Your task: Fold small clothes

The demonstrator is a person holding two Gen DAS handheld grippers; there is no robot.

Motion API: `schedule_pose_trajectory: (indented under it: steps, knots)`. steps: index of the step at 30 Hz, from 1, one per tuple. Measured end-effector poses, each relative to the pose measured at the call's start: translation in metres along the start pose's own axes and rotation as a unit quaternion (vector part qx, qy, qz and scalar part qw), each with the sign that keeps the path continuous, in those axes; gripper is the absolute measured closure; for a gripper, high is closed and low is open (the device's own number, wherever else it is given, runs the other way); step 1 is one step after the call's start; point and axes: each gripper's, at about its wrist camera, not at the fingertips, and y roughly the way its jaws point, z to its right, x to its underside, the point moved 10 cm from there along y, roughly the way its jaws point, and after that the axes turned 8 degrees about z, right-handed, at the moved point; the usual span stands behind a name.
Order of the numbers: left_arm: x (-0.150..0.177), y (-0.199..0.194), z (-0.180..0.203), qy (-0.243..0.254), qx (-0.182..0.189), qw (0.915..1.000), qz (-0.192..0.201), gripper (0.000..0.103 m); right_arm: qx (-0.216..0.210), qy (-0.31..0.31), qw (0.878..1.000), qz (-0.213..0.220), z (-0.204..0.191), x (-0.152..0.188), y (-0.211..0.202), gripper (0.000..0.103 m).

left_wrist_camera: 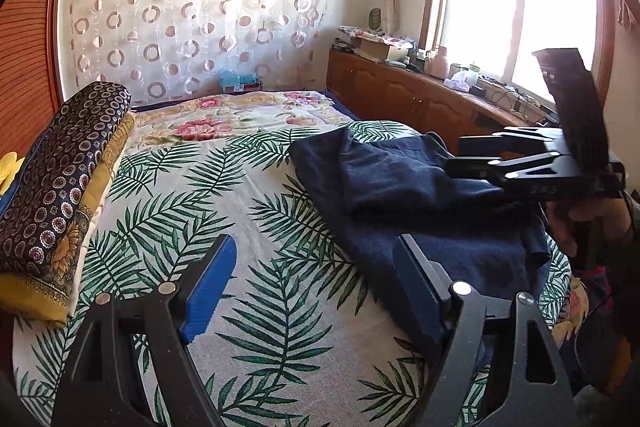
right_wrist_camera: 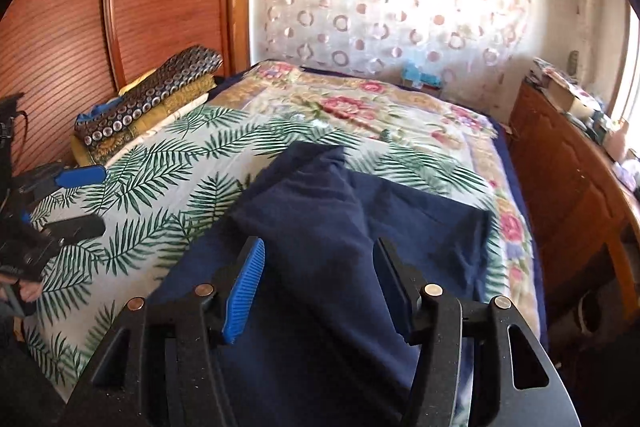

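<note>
Along the bed's left edge, by the wooden headboard (right_wrist_camera: 60, 27), lies your stack of folded patterned quilts (left_wrist_camera: 60, 163). Your left gripper (left_wrist_camera: 312, 287) hangs wide open over the palm-leaf printed bedsheet (left_wrist_camera: 224, 195), gripping nothing. To its right, the dark navy cloth garment (right_wrist_camera: 340, 211) lies partly folded near the bed's right edge. Your right gripper (right_wrist_camera: 320, 287) sits about half open above it, its pads clear of the fabric.

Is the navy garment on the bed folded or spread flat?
Partly folded: the navy garment has one flap laid over its lower layer, with rumpled edges, on the leaf-print sheet.
</note>
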Motion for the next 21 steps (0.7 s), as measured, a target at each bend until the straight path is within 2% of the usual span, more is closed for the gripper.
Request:
schedule_pose_trajectory:
  steps: [6,15,21]
  knots:
    - [0.003,-0.002,-0.002,-0.004,-0.001,1.0000,-0.001,0.022,-0.046,-0.030,0.997,-0.054,-0.023,0.005,0.045,0.044]
    - [0.000,-0.009,-0.002,-0.008,0.002,0.9999,0.013,0.022,-0.033,-0.060,0.993,-0.101,-0.024,0.017,0.090,0.044]
    - [0.003,-0.008,-0.001,-0.008,0.005,0.9999,0.009,0.022,-0.027,-0.074,0.992,-0.094,-0.029,0.015,0.093,0.045]
